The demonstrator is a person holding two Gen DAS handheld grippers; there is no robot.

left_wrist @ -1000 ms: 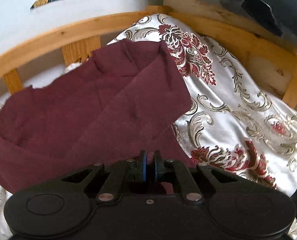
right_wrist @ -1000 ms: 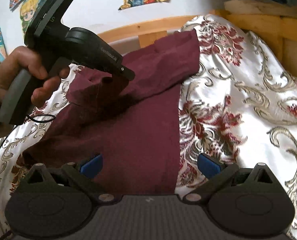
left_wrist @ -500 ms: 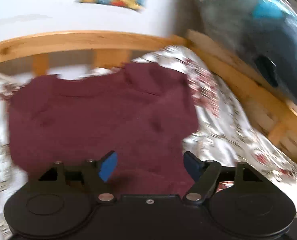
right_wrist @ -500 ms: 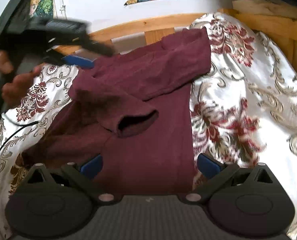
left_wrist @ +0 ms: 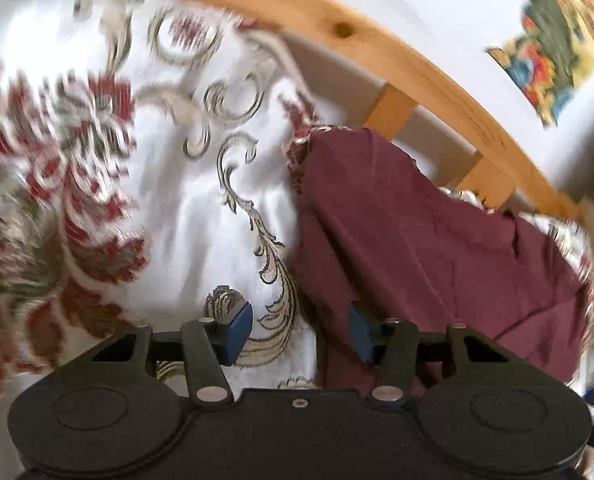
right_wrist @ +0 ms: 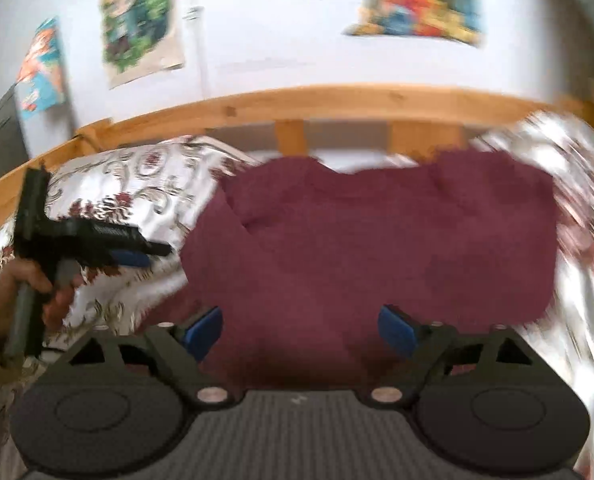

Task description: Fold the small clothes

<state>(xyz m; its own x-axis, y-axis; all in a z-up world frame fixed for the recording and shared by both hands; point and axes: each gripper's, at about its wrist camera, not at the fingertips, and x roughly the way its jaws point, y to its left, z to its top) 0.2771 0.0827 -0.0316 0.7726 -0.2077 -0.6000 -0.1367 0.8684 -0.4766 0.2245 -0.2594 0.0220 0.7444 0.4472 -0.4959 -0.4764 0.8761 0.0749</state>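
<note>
1. One maroon garment [right_wrist: 377,240] lies spread on a bed, on a white bedspread [left_wrist: 185,216] with red flowers and gold scrolls. Its far edge is near the wooden bed rail [right_wrist: 297,104].
2. Left hand-held gripper [left_wrist: 301,332]: jaws partly apart, just been closing from a wider gap. Nothing is gripped. In the left wrist view one blue pad [left_wrist: 239,330] is over bare bedspread, the other is at the garment's near left edge; contact cannot be told.
3. Right wrist view shows the left hand-held gripper [right_wrist: 137,254] from the side, gripped by a person's hand [right_wrist: 37,296], over the bedspread just left of the garment.
4. Right hand-held gripper [right_wrist: 301,328]: jaws wide, just been closing slightly. Both blue pads frame the garment's near part without pinching it.
5. Colourful posters [right_wrist: 137,24] hang on the white wall behind the rail.
6. Both views are motion-blurred; fine folds of the garment are unclear.
</note>
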